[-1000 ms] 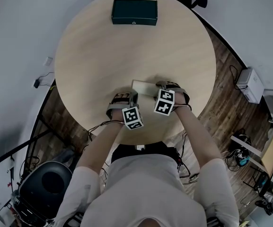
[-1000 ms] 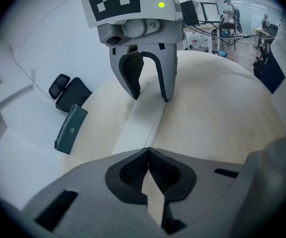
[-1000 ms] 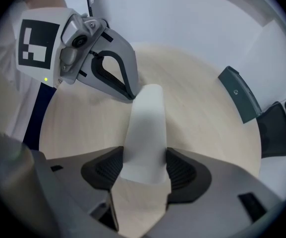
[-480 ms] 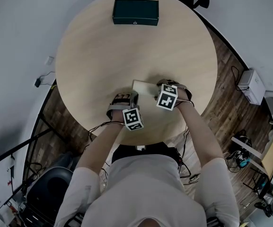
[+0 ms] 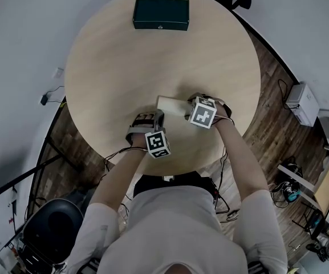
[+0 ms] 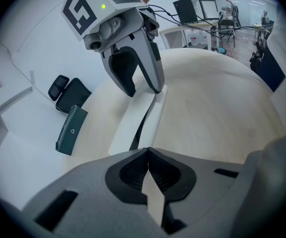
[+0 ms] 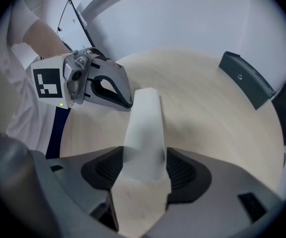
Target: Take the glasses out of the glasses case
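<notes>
White case [image 7: 145, 118] clamped in right tool [image 7: 143, 170]; left tool [image 6: 147, 153] closed.

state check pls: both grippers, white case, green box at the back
Glasses case: flat on the table, dark slit along its seam, lid not raised, no glasses in view.
Right gripper: jaws clamped on the glasses case's sides.
Left gripper: jaws together, tips at the case's end, nothing visible between them.
Green box: closed, at the table's far edge, untouched.
</notes>
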Demonstrator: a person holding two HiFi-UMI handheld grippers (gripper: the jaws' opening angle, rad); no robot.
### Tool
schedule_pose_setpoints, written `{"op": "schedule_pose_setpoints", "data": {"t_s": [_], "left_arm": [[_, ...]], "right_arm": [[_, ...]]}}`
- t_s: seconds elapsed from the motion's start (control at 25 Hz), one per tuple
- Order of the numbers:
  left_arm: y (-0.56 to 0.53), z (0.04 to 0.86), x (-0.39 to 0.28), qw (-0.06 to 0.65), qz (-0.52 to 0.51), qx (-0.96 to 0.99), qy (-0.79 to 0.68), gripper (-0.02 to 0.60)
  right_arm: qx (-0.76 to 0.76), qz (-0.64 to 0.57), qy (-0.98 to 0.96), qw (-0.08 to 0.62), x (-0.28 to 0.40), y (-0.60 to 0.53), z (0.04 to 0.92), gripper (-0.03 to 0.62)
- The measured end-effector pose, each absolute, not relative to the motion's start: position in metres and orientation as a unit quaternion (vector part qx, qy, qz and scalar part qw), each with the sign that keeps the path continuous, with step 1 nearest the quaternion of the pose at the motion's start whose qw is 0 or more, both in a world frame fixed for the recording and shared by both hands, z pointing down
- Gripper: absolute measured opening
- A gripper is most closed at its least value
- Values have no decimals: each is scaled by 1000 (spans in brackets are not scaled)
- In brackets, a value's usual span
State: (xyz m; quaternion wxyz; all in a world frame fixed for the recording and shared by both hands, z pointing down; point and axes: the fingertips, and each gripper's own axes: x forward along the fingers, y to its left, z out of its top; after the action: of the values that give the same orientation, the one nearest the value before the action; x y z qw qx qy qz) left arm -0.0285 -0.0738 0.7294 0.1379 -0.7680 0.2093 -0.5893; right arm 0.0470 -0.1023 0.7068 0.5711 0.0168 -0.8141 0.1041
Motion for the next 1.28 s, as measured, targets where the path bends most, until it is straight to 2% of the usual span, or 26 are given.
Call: {"op": "schedule_pose_setpoints", "data": {"t_s": [0.56,0.6,0.68,0.92,1.28], "left_arm": [[-73,727,-27,137,-591,-767,209,8],[-73,726,-26,136,-591,-767,209,9],[-74,727,-26,137,-592,-767,208,8],[-75,728,-26,138,-593,-766,207,9],[-73,729,-25,137,-593,-766,207,8]], "right_arm": [[77,70,-829,550,64,-143,678,272],[85,66,-831,546,64,-147,676,258],[106,52,-834,539,66,-156,673,163],[140,20,-835,532,66,-164,675,31],[199,36,-830,520,69,-174,676,18]]}}
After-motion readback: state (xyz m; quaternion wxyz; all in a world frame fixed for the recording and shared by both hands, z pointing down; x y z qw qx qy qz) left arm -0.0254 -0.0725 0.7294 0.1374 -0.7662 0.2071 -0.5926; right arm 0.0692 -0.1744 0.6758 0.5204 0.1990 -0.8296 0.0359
